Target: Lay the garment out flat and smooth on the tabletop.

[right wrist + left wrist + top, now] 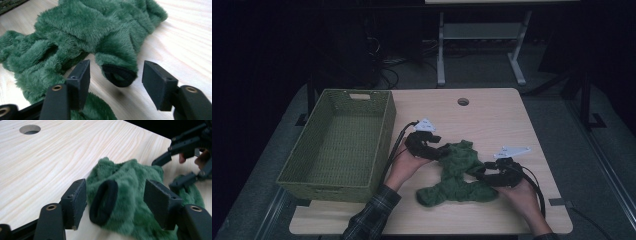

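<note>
A: Far left of the desk (pixel 492 115): green woven basket (pixel 339 145), near edge of it by the person's left forearm. Plaid sleeve (pixel 372 217) comes in from the bottom.

B: Left hand-held gripper (pixel 439 150)?

A: Just right of the basket, pointing right at the green fleece garment (pixel 457 175). Released. In the left gripper view the two jaws stand apart on either side of a black-trimmed cuff (pixel 103 202), neither pad pressing on it. The left-side pad looks just beside the fleece; contact, can't tell.

B: Garment position?

A: Flat on the desk, crumpled, centre-right, between the two grippers. One end reaches up toward the left gripper, a rolled lobe sits nearer the front edge.

B: Right hand-held gripper (pixel 482 172)?

A: At the garment's right side, pointing left into it. Also released. Right gripper view: jaws spread, another black-trimmed cuff (pixel 118 75) lies between them, clear gap to the right-side pad. Fleece bunches under and behind the left-side one.

B: Anything further right?

A: Bare wood. Round cable hole (pixel 463 101) at the desk's far edge. The right gripper (pixel 175 170) also shows in the left gripper view, beyond the fleece, jaws apart.
</note>
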The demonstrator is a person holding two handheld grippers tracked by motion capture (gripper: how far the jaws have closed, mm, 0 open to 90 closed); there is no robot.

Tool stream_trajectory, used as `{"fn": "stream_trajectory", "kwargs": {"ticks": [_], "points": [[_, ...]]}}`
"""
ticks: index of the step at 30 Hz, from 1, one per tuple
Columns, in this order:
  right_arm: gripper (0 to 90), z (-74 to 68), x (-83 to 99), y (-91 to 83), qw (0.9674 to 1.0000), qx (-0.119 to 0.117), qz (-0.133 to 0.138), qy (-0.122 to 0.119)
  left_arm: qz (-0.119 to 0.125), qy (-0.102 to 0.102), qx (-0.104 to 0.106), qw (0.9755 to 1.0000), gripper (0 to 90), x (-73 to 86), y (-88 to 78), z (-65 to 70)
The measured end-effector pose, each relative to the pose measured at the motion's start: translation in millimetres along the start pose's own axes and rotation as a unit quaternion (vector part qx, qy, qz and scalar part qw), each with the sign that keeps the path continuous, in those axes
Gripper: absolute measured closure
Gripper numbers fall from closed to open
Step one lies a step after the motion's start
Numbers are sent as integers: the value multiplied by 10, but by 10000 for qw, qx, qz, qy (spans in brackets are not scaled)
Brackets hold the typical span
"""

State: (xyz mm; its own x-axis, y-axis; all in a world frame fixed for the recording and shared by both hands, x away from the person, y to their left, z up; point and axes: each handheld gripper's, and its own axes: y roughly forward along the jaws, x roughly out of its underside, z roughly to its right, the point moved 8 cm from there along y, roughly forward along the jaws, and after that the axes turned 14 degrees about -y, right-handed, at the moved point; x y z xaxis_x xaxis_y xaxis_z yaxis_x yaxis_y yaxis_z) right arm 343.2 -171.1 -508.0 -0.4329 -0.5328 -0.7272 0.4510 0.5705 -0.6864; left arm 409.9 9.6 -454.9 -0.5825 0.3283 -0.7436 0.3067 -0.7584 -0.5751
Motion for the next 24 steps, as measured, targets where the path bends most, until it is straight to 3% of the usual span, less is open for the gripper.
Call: {"fn": "stream_trajectory", "kwargs": {"ticks": [7, 10, 13, 14, 15, 19, 22, 23, 24], "points": [[374, -8, 1, 98, 9999, 11, -109, -64, -344, -58, 81, 9994, 338, 98, 191, -55], [390, -4, 11, 141, 9998, 29, -181, -44, -479, -104, 150, 9987, 441, 155, 234, -65], [444, 10, 25, 160, 9998, 66, -204, 21, -576, -3, 150, 9982, 594, 193, 247, -55], [483, 24, 27, 162, 9998, 74, -179, -35, -607, 50, 162, 9980, 594, 200, 244, -50], [588, 35, 27, 165, 9998, 79, -184, -71, -626, 83, 148, 9979, 693, 212, 234, -46], [755, 27, 29, 161, 9996, 19, -240, -152, -558, 130, 152, 9982, 780, 204, 191, -33], [810, 24, 14, 127, 9995, 44, -205, -215, -466, 97, 161, 9987, 790, 178, 152, -15], [821, 53, -5, 78, 9989, 127, -172, -423, -355, 164, 141, 9991, 792, 137, 100, -8], [822, 54, -19, 53, 9990, 142, -150, -384, -290, 152, 135, 9994, 793, 117, 70, 2]]}}
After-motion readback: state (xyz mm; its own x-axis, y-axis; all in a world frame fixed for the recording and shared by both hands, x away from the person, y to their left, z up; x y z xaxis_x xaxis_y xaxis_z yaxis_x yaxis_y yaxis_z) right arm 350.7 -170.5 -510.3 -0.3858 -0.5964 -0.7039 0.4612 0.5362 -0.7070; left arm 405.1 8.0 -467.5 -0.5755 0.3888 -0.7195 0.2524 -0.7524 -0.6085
